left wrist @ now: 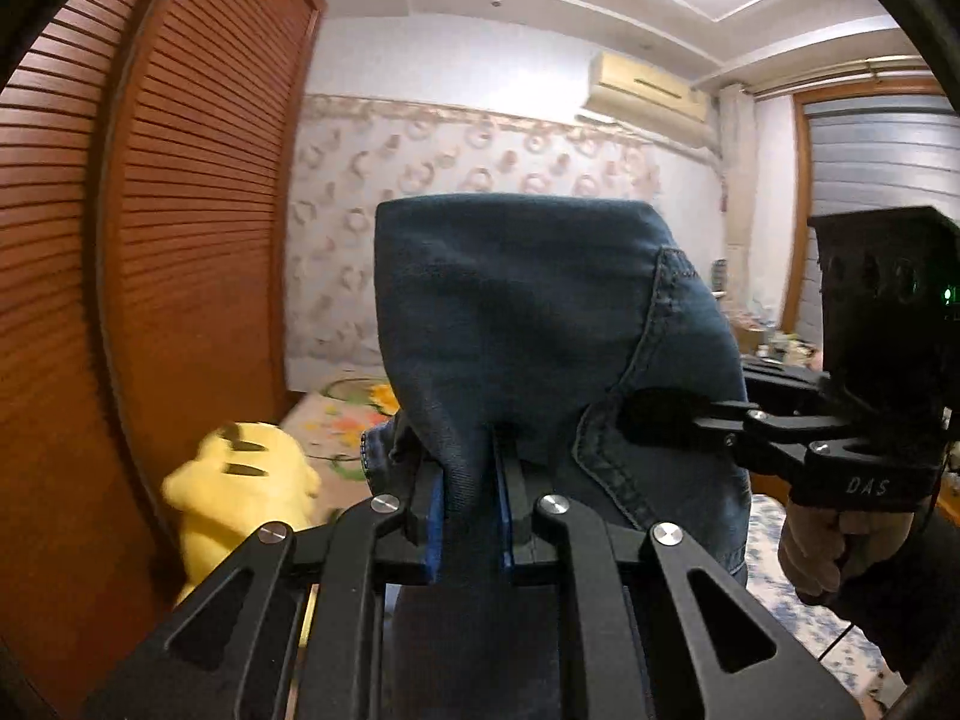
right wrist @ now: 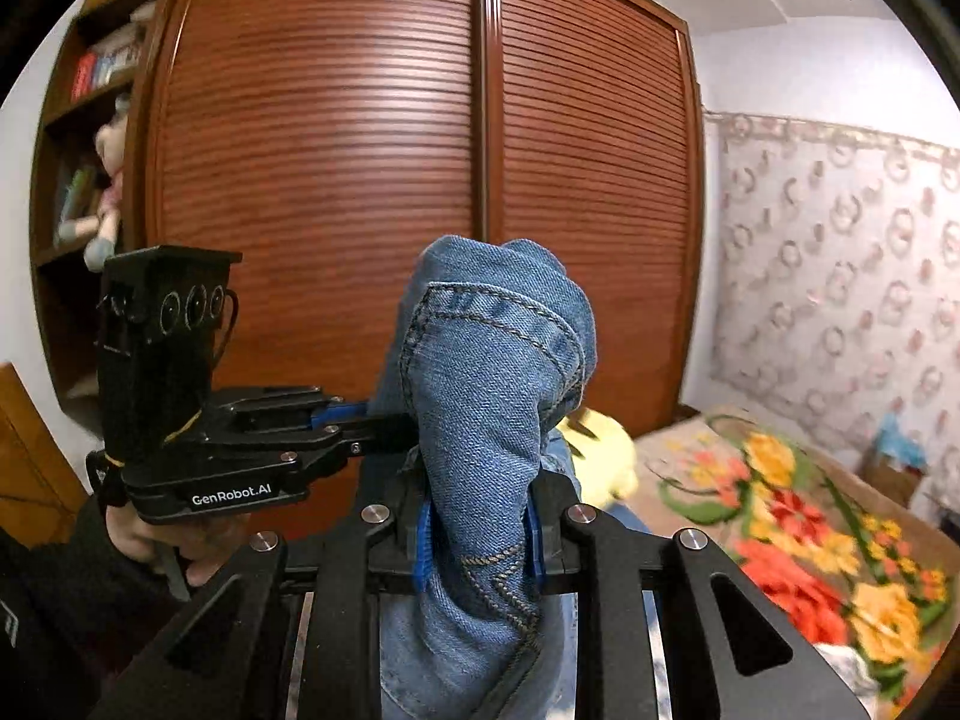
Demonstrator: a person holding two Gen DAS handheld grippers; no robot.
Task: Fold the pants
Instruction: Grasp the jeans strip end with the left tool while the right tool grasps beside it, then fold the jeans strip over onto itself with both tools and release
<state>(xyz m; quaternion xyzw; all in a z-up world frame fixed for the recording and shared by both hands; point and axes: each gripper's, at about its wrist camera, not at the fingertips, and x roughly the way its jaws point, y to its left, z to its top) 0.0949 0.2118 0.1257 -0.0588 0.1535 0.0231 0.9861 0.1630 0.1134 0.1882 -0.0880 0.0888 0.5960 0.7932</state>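
Above the floral-blanketed bed [right wrist: 780, 516], both tools clamp the blue denim pants [left wrist: 528, 324] in mid-air: the left tool [left wrist: 471, 498] pinches one bunched fold, the right tool [right wrist: 480, 534] another just beside it, before the louvred brown wooden wardrobe [right wrist: 420, 150].

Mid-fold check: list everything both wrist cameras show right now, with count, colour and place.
jeans: one, blue denim, held up between both grippers
plush toy: one, yellow, on the bed
bedspread: one, floral red and yellow, lower right
wardrobe: one, brown louvred doors, behind
bookshelf: one, brown, far left, holds a doll
air conditioner: one, cream, high on wall
left gripper: black, shut on jeans
right gripper: black, shut on jeans
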